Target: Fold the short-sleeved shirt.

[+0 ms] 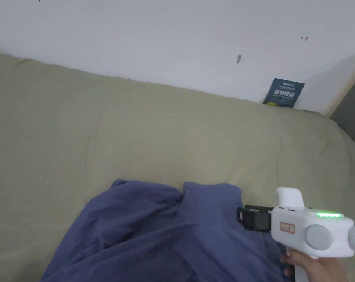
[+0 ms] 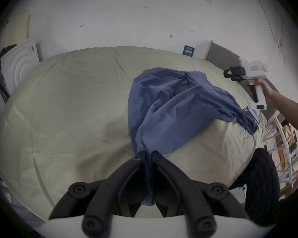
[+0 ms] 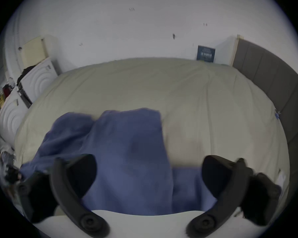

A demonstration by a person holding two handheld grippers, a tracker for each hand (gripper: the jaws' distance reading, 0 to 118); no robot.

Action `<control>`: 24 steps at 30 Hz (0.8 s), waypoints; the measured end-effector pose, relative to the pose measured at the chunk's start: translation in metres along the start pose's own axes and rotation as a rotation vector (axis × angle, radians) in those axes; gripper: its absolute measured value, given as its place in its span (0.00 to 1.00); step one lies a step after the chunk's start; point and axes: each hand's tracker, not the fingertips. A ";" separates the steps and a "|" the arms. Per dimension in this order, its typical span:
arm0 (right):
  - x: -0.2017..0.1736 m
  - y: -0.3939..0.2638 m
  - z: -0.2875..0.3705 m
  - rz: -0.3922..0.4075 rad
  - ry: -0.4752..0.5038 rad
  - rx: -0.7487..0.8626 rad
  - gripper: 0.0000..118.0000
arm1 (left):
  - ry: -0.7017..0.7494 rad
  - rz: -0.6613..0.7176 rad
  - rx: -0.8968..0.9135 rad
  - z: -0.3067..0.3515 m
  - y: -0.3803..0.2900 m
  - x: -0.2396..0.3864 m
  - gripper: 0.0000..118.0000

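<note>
- Head view: blue shirt (image 1: pixel 154 235) lying crumpled on the beige bed cover (image 1: pixel 99 139), at the near edge, running out of the bottom of the picture.
- Far edge of shirt showing two rounded lobes with a deep fold between them.
- Right gripper (image 1: pixel 243 217) held in a hand (image 1: pixel 316 268) at the lower right, white body with a green light on top, black front end just over the right edge of the shirt.
- From here cannot tell how its jaws stand.
- Dark blue card (image 1: pixel 283 93) leaning against the white wall (image 1: pixel 173 36) behind the bed.
- Left gripper view: left gripper (image 2: pixel 147 155) at the bottom, jaws together and clamped on a bunched corner of the shirt (image 2: pixel 170 107), cloth passing down between them.
- Shirt stretching from that corner up and to the right across the cover (image 2: pixel 67 104), with many wrinkles; its right part hanging over the side of the bed.
- Right gripper (image 2: pixel 228 73) farther off at the upper right, above the bed and apart from the shirt, held by a hand (image 2: pixel 263 88) with a bare forearm.
- Right gripper view: right gripper (image 3: pixel 149 168) with jaws wide apart, nothing between them but air, the shirt (image 3: pixel 127 147) below.
- Picture blurred; shirt lying on the cover (image 3: pixel 205 104), toward the left and near side.
- Grey headboard (image 3: pixel 273 87) at the right, card (image 3: pixel 206 53) at the wall.
</note>
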 end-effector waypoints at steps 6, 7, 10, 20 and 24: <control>0.007 0.041 -0.093 0.013 -0.055 -0.030 0.99 | 0.005 0.044 -0.002 -0.001 0.005 0.007 0.06; 0.006 0.041 -0.098 0.019 -0.051 -0.046 0.99 | 0.009 0.047 -0.005 -0.002 0.005 0.008 0.06; 0.002 0.036 -0.115 0.077 -0.024 -0.072 0.99 | 0.010 0.063 -0.012 -0.008 0.007 0.005 0.06; -0.014 0.022 -0.037 0.178 0.099 0.044 0.01 | 0.089 0.117 0.057 -0.024 0.023 -0.001 0.06; -0.021 0.043 0.048 0.162 0.134 0.158 0.01 | 0.066 0.151 0.131 -0.022 0.053 0.008 0.06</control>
